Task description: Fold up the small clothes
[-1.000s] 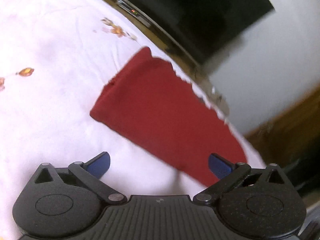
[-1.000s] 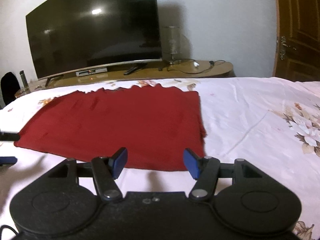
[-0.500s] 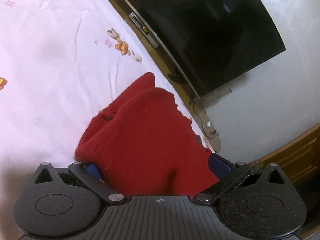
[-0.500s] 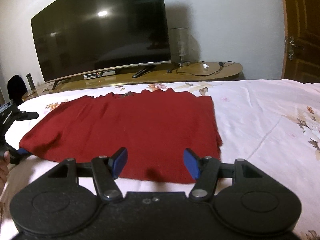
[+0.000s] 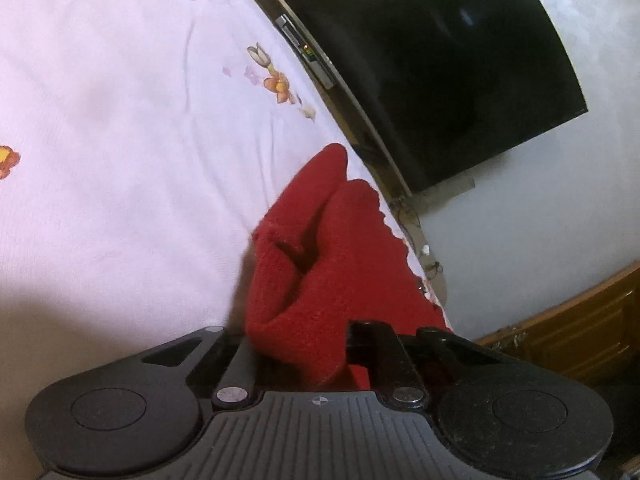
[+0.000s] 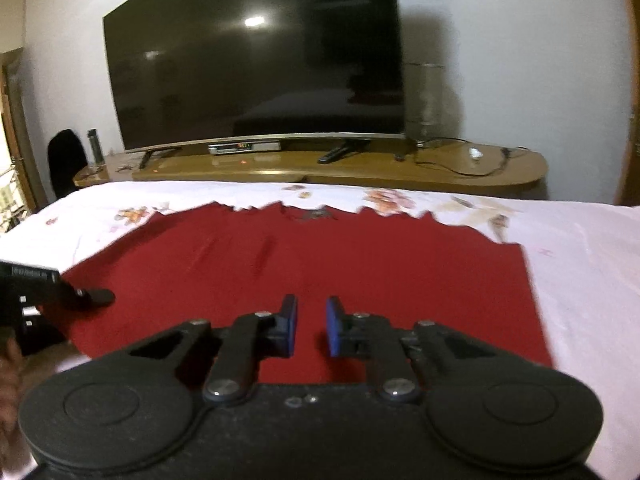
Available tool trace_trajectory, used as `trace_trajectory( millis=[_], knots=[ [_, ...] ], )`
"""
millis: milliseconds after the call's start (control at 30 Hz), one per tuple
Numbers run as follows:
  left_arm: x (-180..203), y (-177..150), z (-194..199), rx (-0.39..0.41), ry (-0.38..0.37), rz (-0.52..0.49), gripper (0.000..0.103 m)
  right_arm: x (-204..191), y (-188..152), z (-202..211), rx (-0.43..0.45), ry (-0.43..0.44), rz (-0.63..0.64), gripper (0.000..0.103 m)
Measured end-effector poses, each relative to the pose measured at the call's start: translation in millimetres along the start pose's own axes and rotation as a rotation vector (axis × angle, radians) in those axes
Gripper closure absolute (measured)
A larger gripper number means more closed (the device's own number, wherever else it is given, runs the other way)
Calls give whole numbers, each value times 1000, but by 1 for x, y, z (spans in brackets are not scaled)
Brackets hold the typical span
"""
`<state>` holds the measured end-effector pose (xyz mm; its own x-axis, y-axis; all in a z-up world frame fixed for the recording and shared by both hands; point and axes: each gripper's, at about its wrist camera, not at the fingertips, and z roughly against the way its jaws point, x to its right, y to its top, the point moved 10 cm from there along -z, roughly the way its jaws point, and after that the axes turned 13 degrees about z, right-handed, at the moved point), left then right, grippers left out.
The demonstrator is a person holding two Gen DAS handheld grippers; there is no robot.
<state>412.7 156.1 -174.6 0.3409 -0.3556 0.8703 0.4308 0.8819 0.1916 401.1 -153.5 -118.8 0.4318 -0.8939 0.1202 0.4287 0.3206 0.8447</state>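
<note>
A red cloth [image 6: 304, 272] lies spread flat on the bed, its far edge jagged. In the left wrist view my left gripper [image 5: 304, 348] is shut on the near left corner of the red cloth [image 5: 320, 264], which bunches up between the fingers and hides the pads. In the right wrist view my right gripper [image 6: 311, 330] hovers over the cloth's near edge, its blue pads [image 6: 334, 330] a narrow gap apart with nothing clearly between them. The left gripper [image 6: 86, 296] shows at the cloth's left corner.
A white floral bedsheet [image 6: 592, 264] covers the bed. Beyond its far edge stand a wooden TV bench [image 6: 360, 164] with a large dark TV [image 6: 256, 68], a set-top box and cables. A wooden door [image 5: 580, 332] is at the right.
My left gripper moved onto the cloth's corner and shut on it, bunching the fabric. My right gripper's fingers closed from wide apart to a narrow gap and moved forward over the cloth.
</note>
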Motion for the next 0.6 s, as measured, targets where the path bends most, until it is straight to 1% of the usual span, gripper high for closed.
trace_trajectory(
  millis=[100,167,200,233,267,300,367,433,500,600],
  knots=[
    [1,-1,1,1,-12,-5,94,-14,9,-14,5,28,19,91],
    [5,-1,1,0,-12,-31,94,-23,9,-25,-15,32,40,94],
    [7,0,1,0,-21,-36,94,-26,4,-33,-46,38,38,94],
    [8,1,2,-1,-30,-42,94,-26,-6,-44,-104,23,44,96],
    [12,2,4,-1,-36,-55,94,-25,-16,-52,-136,12,48,98],
    [15,3,4,-2,-42,-68,94,-24,-17,-52,-105,6,48,98],
    [24,4,7,-5,-62,-92,94,-22,-19,-52,-92,7,24,98],
    [40,5,9,-9,-90,-117,94,-20,-21,-52,-89,18,-9,99],
    [63,2,12,-14,-130,-155,94,-17,-23,-50,-80,29,-35,99],
    [117,-14,9,-49,-218,-238,94,-14,-27,-48,-68,41,-75,100]
  ],
)
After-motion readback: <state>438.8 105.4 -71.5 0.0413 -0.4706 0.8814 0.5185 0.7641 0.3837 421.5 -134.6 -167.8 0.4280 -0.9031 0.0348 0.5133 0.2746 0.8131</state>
